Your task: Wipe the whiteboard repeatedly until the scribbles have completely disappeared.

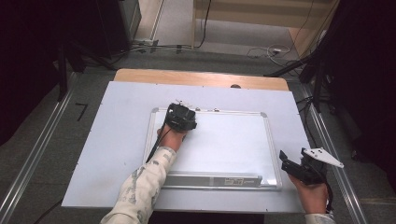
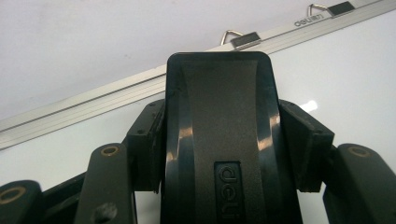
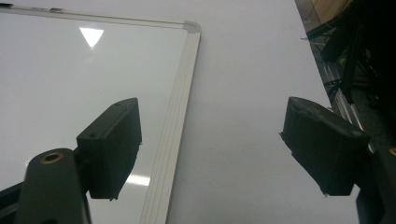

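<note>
My left gripper has its fingers clenched on the black eraser, which sits on the whiteboard near its far rail. My right gripper hangs with fingers released, holding nothing, over the desk just beside the board's near right corner.

Risk — the board looks unsecured; I judge a firm wipe could slide it across the desk, since the right gripper is not bracing it. Too steep a tilt could also twist the eraser loose.

Pose: left forearm reaches forward over the board; right hand stays low at the desk's near edge.
</note>
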Demonstrator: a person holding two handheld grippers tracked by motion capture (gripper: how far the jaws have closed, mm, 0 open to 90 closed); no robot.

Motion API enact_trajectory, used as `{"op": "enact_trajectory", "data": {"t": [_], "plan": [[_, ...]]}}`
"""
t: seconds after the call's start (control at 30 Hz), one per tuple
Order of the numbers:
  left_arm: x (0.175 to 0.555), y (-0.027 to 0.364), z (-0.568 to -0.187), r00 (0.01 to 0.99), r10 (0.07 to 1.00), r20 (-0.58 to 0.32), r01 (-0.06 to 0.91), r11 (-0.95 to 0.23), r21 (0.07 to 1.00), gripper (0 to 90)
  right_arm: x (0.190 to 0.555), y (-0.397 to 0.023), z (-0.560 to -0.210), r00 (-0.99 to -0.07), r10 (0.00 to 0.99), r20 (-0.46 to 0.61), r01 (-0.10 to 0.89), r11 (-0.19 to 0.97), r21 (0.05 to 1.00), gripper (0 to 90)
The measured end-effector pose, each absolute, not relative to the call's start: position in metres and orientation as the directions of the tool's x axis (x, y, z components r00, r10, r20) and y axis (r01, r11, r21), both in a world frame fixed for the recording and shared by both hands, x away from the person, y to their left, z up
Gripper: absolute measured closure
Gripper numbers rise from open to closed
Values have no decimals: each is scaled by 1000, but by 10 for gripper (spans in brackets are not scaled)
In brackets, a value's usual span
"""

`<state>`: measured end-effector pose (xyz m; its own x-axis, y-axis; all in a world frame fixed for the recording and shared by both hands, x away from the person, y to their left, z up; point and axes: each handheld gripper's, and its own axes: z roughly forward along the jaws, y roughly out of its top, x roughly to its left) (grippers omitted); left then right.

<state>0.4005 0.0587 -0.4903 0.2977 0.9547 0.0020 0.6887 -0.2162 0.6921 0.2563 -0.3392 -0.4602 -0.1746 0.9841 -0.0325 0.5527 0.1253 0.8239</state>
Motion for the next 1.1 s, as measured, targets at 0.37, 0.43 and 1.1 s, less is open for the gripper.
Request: {"op": "enact_trajectory", "data": {"t": [0.37,0.43,1.1], "plan": [[400,65,-490,280,960,0,695,-203,690,405,256,-338,-460,-173,984,-32,557,125,821,184],[400,65,-490,280,960,0,694,-203,691,405,257,-338,-461,-177,984,-34,556,128,821,184],[400,67,-490,274,962,2,697,-200,689,404,257,-338,-460,-180,983,-37,552,132,823,184]]}}
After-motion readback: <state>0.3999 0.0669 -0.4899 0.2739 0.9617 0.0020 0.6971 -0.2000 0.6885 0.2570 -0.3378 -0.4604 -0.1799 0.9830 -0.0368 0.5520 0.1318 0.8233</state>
